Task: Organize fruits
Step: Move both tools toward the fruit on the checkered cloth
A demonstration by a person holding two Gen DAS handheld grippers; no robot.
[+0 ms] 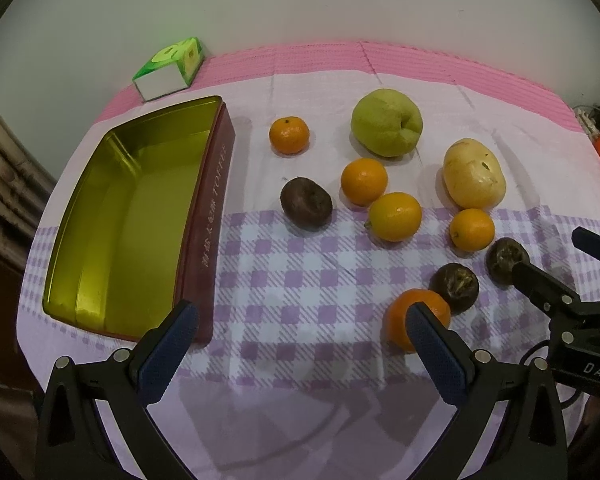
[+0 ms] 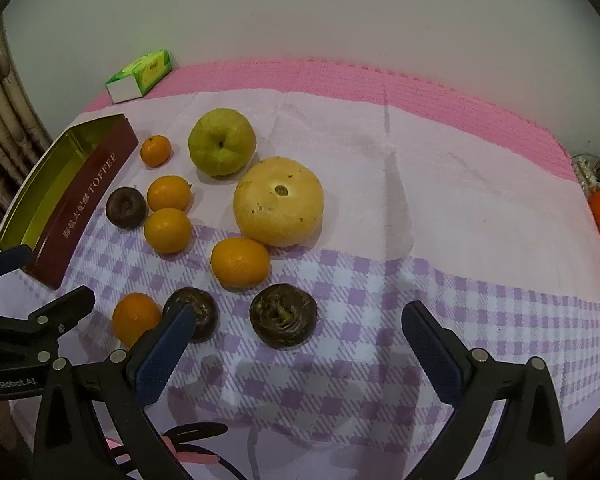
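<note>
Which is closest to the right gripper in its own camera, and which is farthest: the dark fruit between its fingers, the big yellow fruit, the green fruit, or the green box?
1. Dark fruit: just ahead, between the fingers of the right gripper.
2. Yellow fruit: mid-table, behind it.
3. Green fruit: farther back, to the left.
4. Green box: far left corner, by the wall.

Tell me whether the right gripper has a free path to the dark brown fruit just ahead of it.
Probably yes. The right gripper is open, and the dark brown fruit sits alone on the checked cloth just beyond its fingertips, with nothing between.
</note>
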